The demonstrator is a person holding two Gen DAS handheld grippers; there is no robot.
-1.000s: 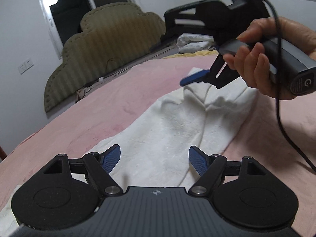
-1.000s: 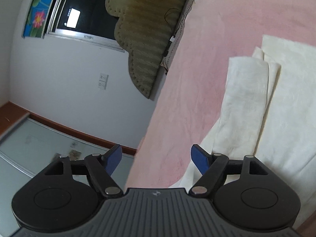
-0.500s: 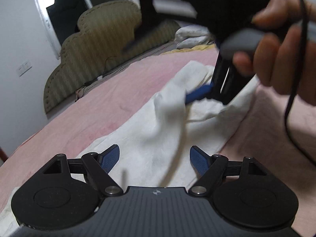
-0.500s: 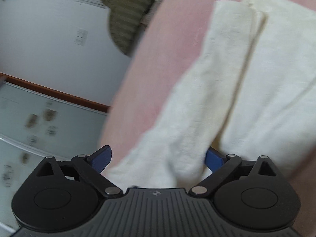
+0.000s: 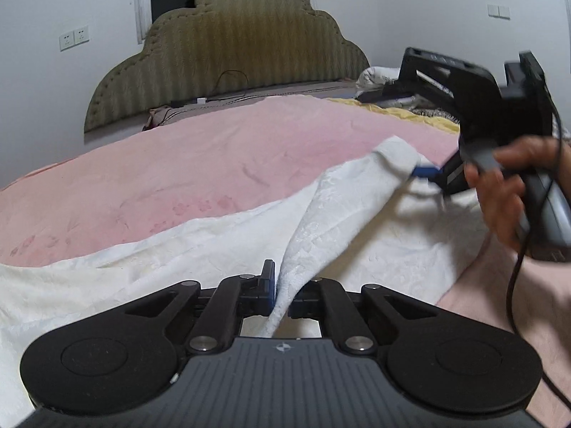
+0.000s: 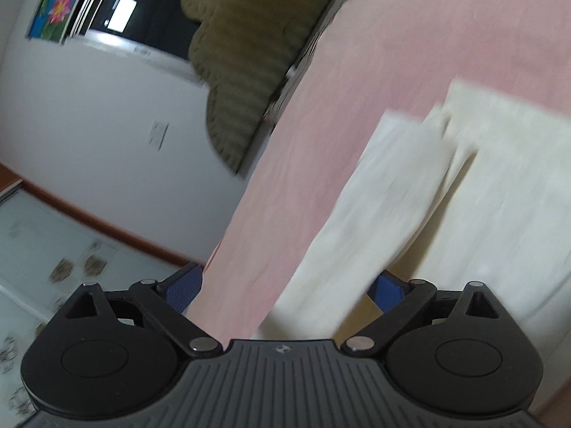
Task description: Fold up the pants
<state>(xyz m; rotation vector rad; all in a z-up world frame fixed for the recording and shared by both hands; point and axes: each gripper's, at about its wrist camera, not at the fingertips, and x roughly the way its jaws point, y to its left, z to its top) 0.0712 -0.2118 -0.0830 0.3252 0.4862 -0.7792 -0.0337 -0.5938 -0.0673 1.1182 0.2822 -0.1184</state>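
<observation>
Left gripper (image 5: 282,292): jaws drawn narrow and pinched on a raised ridge of the white pants (image 5: 321,228); the cloth passes between the two pads and hangs down in front of the gripper body

Right gripper (image 6: 285,285): jaws stand wide apart in its own view. A strip of the pants (image 6: 374,214) runs between the blue fingers (image 6: 387,287), but neither pad can be seen pressing on it; that view is blurred. In the left wrist view the right gripper (image 5: 424,173) sits at the far right, held by the person's right hand (image 5: 506,192), one blue finger lying at a lifted corner of the cloth; contact there cannot be judged

Pants: spread across the pink blanket (image 5: 214,164) on the bed, running from near left to far right, with one fold lifted from the left gripper up toward the right gripper

Far side: padded olive headboard (image 5: 235,50) against the white wall; dark window above it
</observation>
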